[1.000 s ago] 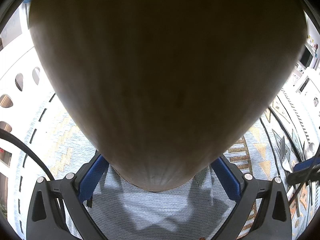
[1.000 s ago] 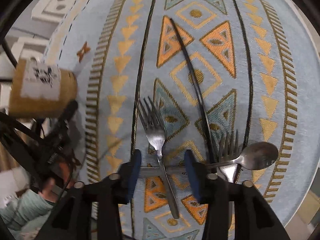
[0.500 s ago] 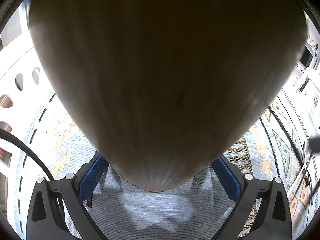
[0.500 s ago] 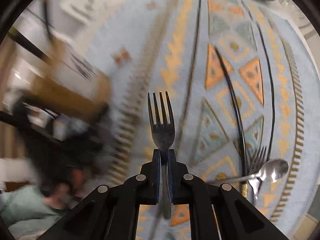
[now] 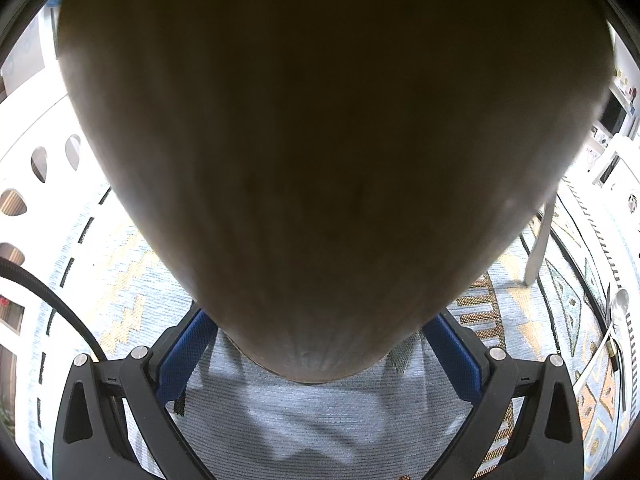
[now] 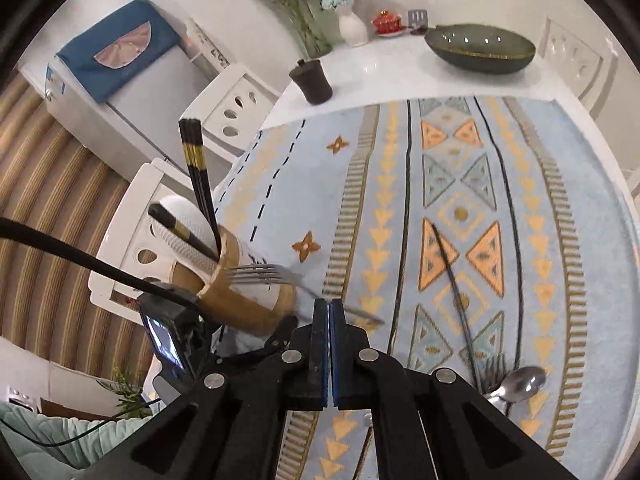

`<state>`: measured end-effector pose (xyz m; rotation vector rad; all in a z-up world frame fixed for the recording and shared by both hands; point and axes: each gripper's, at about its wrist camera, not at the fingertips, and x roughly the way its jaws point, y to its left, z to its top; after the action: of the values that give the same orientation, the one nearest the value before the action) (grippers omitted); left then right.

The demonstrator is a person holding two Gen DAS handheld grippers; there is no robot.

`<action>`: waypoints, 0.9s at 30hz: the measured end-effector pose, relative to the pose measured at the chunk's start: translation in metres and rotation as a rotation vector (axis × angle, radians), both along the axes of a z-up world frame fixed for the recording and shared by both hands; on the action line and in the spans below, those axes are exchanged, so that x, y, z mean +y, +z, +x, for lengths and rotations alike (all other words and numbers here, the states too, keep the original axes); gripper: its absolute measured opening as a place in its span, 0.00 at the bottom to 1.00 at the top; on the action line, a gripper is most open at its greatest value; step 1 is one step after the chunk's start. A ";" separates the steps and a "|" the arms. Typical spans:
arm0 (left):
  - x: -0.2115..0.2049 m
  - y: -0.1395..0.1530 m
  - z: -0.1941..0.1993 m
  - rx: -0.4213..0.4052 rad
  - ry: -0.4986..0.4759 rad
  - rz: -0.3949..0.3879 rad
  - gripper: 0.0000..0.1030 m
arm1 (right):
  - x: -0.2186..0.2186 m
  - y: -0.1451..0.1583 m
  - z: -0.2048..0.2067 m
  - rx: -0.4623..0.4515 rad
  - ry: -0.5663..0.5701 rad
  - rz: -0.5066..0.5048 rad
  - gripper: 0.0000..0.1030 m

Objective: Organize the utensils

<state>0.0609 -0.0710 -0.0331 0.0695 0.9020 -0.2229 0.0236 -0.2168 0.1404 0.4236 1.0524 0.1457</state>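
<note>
A wooden utensil holder (image 5: 320,160) fills the left wrist view, and my left gripper (image 5: 320,328) is shut on it, blue pads against both sides. In the right wrist view the holder (image 6: 240,304) stands at the left with black chopsticks (image 6: 196,168) sticking out. My right gripper (image 6: 330,308) is shut on a steel fork (image 6: 272,276), held above the mat with its tines pointing left at the holder's rim. The fork's handle (image 5: 540,248) shows at the right of the left wrist view. Another fork (image 6: 494,368), a spoon (image 6: 524,384) and a single chopstick (image 6: 452,280) lie on the mat.
A patterned blue and orange mat (image 6: 400,200) covers the white table. At the far end stand a dark green bowl (image 6: 480,48), a black cup (image 6: 314,82) and a white vase (image 6: 352,28). White chairs (image 6: 236,104) stand at the left edge. A person's sleeve (image 6: 40,440) is at lower left.
My right gripper shut on a fork that lay on the mat, lifted it and swung up toward the holder. The fork now sits crosswise, tines left. The left gripper and holder stayed still.
</note>
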 end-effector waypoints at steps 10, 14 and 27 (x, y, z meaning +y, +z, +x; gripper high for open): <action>0.000 0.000 0.000 0.001 -0.001 -0.002 0.99 | -0.014 -0.056 0.032 0.228 0.049 -0.006 0.06; 0.000 0.000 0.000 0.001 -0.001 -0.002 0.99 | -0.007 -0.076 0.047 0.292 0.118 -0.078 0.07; 0.000 0.000 0.000 0.000 0.000 0.000 0.99 | -0.110 -0.089 -0.039 0.456 -0.273 0.087 0.42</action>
<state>0.0605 -0.0712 -0.0334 0.0693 0.9020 -0.2230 -0.0154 -0.3270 0.0516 0.6958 1.4247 -0.1575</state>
